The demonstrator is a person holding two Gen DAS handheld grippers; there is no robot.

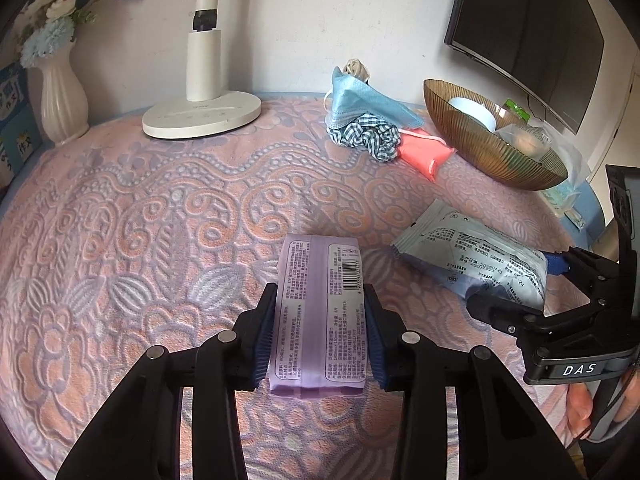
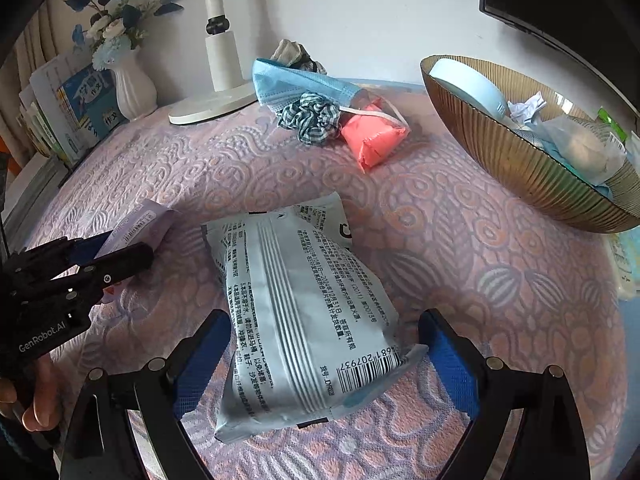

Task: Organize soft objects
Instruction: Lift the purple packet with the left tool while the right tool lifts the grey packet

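Left gripper (image 1: 319, 330) fingers (image 1: 264, 336) pinch the purple pack (image 1: 318, 280) (both pads touching). Right gripper (image 2: 326, 364) spread wide around the grey pack (image 2: 304, 320), not gripping.

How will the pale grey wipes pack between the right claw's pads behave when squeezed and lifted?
The grey wipes pack looks puffy, so it will probably dent. Its glossy film may slip. The right claw straddles one end, so the far end could sag.

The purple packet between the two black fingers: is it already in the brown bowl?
No, the purple packet lies on the patterned cloth, far from the brown bowl at the back.
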